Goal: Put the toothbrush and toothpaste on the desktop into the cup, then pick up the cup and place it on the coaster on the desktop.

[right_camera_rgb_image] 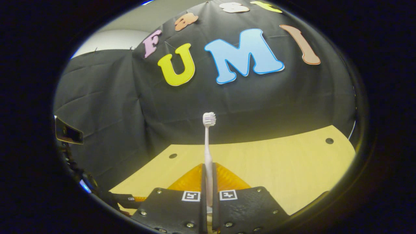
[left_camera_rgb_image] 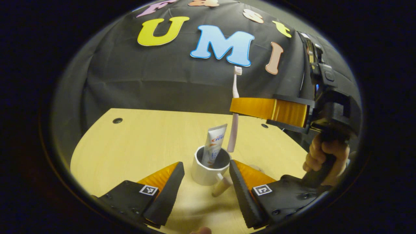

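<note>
A white cup (left_camera_rgb_image: pixel 208 174) with a pale handle (left_camera_rgb_image: pixel 222 187) stands on the wooden desktop (left_camera_rgb_image: pixel 139 146), and a toothpaste tube (left_camera_rgb_image: pixel 214 144) stands upright inside it. My left gripper (left_camera_rgb_image: pixel 206 165) is open, with one finger on each side of the cup and not touching it. A pale pink toothbrush (left_camera_rgb_image: pixel 234 130) hangs upright, bristles up, with its lower end just above the cup's far right rim. My right gripper (left_camera_rgb_image: pixel 239 109) is shut on its handle, held by a hand (left_camera_rgb_image: pixel 325 157). In the right gripper view the toothbrush (right_camera_rgb_image: pixel 208 146) rises from between my right gripper's (right_camera_rgb_image: pixel 208 177) closed fingers.
The desktop (right_camera_rgb_image: pixel 286 165) has small round holes (left_camera_rgb_image: pixel 117 120) (right_camera_rgb_image: pixel 329 140) near its back edge. The black cloth wall stands close behind the desk. A pale rounded edge (left_camera_rgb_image: pixel 260 168) peeks out behind my left gripper's right finger; what it is I cannot tell.
</note>
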`<state>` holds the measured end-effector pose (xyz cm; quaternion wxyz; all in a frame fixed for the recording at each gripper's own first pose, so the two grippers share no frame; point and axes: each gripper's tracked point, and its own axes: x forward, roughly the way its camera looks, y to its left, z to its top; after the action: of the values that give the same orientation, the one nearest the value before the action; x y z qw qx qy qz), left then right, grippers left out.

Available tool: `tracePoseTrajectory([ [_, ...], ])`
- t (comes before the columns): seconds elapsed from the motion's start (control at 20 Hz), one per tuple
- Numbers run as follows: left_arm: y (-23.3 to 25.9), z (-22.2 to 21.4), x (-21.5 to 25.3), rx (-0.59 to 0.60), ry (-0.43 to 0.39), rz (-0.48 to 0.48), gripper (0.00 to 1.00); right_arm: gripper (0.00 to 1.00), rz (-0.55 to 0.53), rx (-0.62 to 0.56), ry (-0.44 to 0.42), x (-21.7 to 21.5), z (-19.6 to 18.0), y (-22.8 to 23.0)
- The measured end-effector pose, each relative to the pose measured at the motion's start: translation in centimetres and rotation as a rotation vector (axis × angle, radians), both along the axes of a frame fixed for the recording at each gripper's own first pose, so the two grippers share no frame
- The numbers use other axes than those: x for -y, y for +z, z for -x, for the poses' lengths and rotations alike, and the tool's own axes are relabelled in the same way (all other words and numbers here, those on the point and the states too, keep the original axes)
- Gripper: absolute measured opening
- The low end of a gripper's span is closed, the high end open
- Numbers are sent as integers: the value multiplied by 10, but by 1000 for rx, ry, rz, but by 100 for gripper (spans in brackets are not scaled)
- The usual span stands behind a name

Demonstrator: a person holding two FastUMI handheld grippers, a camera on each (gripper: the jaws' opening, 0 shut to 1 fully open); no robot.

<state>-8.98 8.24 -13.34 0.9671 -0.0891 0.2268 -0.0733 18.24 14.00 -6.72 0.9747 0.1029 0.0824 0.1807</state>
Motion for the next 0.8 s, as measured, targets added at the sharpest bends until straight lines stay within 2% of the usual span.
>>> tracePoseTrajectory([
  [0.05,-3,3,0,-11,3,7,85,10,2,3,-7,0,-2,-2],
  [0.1,-6,5,-1,-22,5,13,91,7,0,3,-11,-1,-5,-5],
  [0.2,-12,7,-4,-39,13,29,91,7,-8,-3,-12,-3,-5,-9],
  [0.25,-13,8,-5,-44,16,34,85,7,-6,-2,-17,-3,-5,-10],
  [0.3,-13,9,-6,-48,16,34,85,7,0,0,-21,-2,-5,-12],
  [0.35,-14,9,-6,-51,17,34,91,8,7,0,-26,-1,-4,-14],
  [0.7,-15,9,0,-57,8,41,90,9,10,-26,-15,0,1,-20],
  [0.75,-15,9,1,-58,7,42,85,9,10,-26,-11,1,3,-19],
  [0.8,-15,8,1,-60,6,42,91,15,15,-28,-16,1,2,-21],
])
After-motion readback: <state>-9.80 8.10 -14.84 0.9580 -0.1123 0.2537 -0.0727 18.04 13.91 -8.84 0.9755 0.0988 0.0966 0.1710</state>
